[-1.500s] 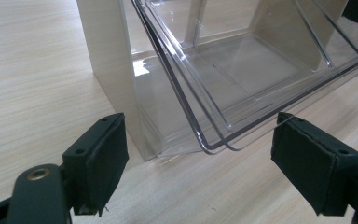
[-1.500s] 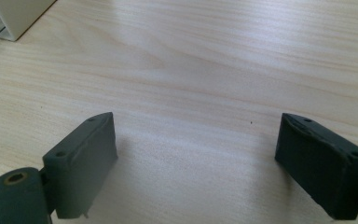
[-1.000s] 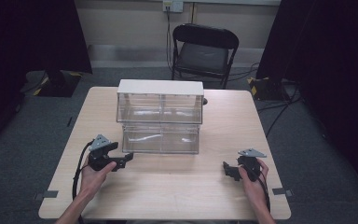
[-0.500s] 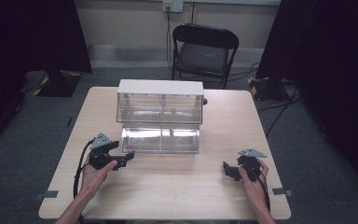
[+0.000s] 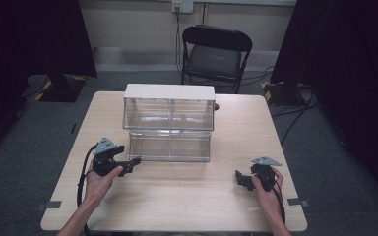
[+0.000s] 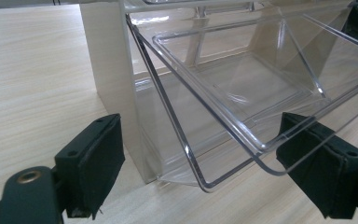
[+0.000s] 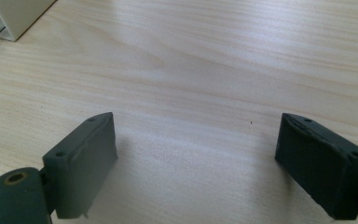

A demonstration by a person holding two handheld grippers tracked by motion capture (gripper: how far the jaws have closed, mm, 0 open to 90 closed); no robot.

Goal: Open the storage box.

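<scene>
A clear plastic organizer with a white top (image 5: 169,92) stands on the wooden table (image 5: 241,128). Its lower bin (image 5: 170,146) is tipped outward toward me. My left gripper (image 5: 134,165) lies level at the bin's near left corner. In the left gripper view the bin's clear rim (image 6: 223,140) runs between the black pads (image 6: 95,158) of the left gripper (image 6: 200,168). The pads stand wide apart and do not squeeze the rim. My right gripper (image 5: 239,178) rests at the front right with its jaws open over bare wood (image 7: 196,158).
A black folding chair (image 5: 215,54) stands behind the table's far edge. The organizer's white side wall (image 6: 112,70) is just left of the bin. One corner of the organizer (image 7: 9,14) shows at the top left of the right gripper view.
The glare on the lower bin's front shifted, so its tilt changed slightly. Both hands kept their places.
</scene>
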